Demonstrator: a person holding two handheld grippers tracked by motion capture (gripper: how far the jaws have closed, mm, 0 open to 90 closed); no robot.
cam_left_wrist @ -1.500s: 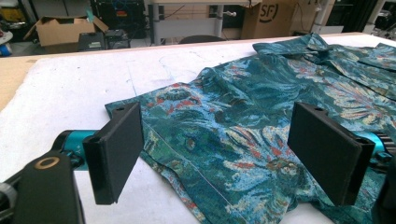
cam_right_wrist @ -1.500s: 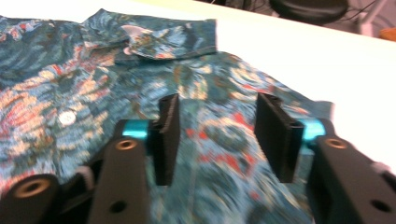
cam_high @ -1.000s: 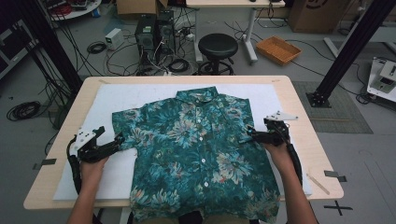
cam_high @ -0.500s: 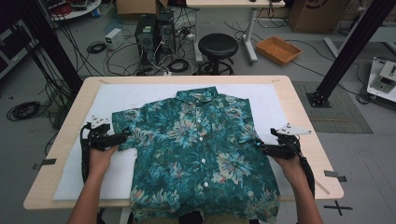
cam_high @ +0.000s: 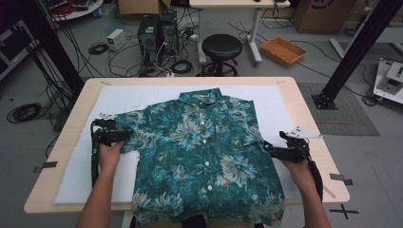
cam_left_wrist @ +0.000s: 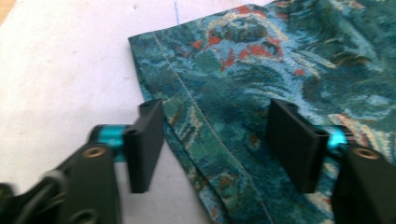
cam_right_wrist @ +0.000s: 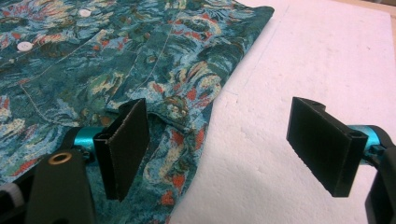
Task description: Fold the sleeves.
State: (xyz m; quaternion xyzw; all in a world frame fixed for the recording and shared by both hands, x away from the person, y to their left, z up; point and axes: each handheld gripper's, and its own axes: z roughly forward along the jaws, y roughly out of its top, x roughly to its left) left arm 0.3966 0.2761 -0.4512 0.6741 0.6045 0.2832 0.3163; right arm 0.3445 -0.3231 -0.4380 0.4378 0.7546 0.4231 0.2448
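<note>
A teal flowered shirt [cam_high: 202,156] lies flat and buttoned, front up, on a white mat [cam_high: 85,161] that covers most of the wooden counter [cam_high: 62,137]. Its collar points to the far edge and its hem hangs over the near edge between the person's forearms. The left gripper [cam_high: 124,135] lies at the end of the shirt's left sleeve. In the left gripper view [cam_left_wrist: 215,140] the sleeve's stitched hem runs up between the two black jaws; they have just been closing but stand apart, one jaw at the cloth's edge over the mat and the other over the fabric, with no pinch on the cloth. The right gripper [cam_high: 270,149] sits at the shirt's right edge, just below the other sleeve. In the right gripper view [cam_right_wrist: 219,144] its jaws are wide apart, one over the printed cloth near a fold at the side seam, the other over bare mat, and nothing is clamped. Beyond the counter a black stool [cam_high: 222,47], computer towers [cam_high: 157,33] with tangled cables and a wicker tray [cam_high: 284,50] stand on the floor.
</note>
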